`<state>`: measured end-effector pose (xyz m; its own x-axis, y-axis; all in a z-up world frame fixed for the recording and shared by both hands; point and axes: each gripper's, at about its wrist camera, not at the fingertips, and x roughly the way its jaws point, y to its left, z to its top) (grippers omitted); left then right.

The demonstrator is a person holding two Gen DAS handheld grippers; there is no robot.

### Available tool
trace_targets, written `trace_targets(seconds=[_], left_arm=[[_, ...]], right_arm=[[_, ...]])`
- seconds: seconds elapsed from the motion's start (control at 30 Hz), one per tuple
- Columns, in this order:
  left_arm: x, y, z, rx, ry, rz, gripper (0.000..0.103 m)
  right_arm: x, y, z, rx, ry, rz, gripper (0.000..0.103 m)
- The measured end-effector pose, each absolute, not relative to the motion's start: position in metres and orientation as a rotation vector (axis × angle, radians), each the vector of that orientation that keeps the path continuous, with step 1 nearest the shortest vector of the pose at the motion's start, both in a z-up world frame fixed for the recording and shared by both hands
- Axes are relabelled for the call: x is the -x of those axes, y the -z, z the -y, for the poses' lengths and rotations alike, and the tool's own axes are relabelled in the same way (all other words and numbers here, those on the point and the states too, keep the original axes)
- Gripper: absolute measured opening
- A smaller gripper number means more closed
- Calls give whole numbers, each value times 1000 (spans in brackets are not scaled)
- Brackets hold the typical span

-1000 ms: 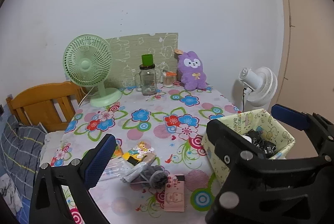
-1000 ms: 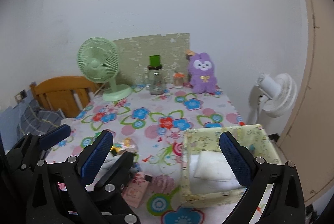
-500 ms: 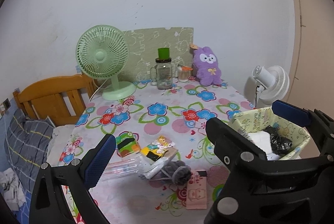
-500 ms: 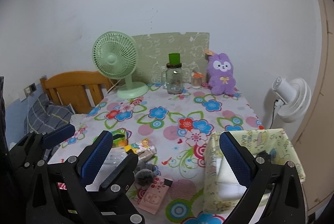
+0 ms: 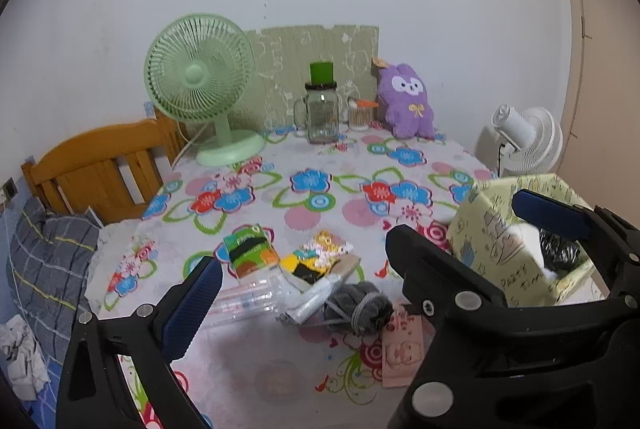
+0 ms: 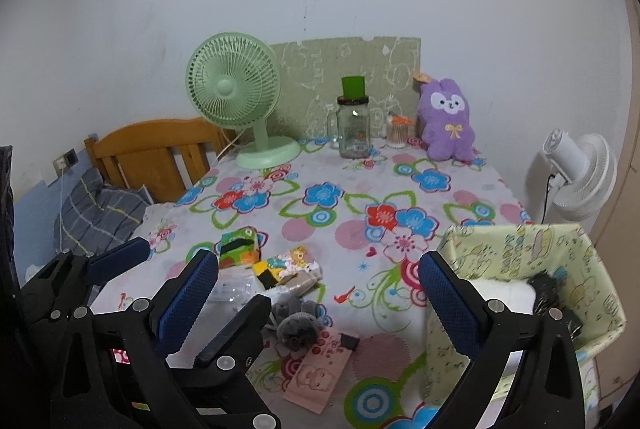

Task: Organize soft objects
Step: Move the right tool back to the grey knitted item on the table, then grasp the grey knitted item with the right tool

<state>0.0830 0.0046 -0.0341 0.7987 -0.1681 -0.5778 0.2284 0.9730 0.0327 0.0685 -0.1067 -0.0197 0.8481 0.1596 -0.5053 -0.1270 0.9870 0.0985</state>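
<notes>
Only right view shows basket (image 6: 516, 253) interior, perhaps towel.

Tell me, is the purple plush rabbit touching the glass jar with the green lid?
Apart. The right wrist view shows the purple plush rabbit and the glass jar separated by tablecloth and a small container.

bare tablecloth (image 6: 344, 197) mid-table; fan (image 6: 236, 97), jar (image 6: 354, 127) crowd the back.

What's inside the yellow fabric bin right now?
Inside the yellow fabric bin, a white folded soft item lies beside a black crinkly item. The bin walls and the right gripper hide anything beneath them.
</notes>
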Motion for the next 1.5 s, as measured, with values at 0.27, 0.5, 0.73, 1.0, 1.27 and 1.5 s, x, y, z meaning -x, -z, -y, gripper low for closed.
trace_targets(seconds=[0.27, 0.5, 0.73, 1.0, 1.27, 1.5], left_arm=[[-84, 59, -7, -116, 238, -657, 103], [-84, 78, -9, -116, 237, -701, 103], [-86, 98, -11, -111, 231, -750, 103], [-92, 115, -6, -95, 244, -794, 102], [-101, 122, -2, -61, 272, -814, 100], [-113, 120, 3, -23, 278, -811, 98]], right_arm=[[-69, 46, 100, -70, -171, -570, 99], [-70, 63, 96, -52, -162, -605, 95], [-74, 84, 93, -50, -165, -656, 90], [-81, 103, 97, -58, -135, -717, 83], [-86, 106, 102, -54, -113, -734, 78], [-94, 103, 108, -79, -111, -726, 77]])
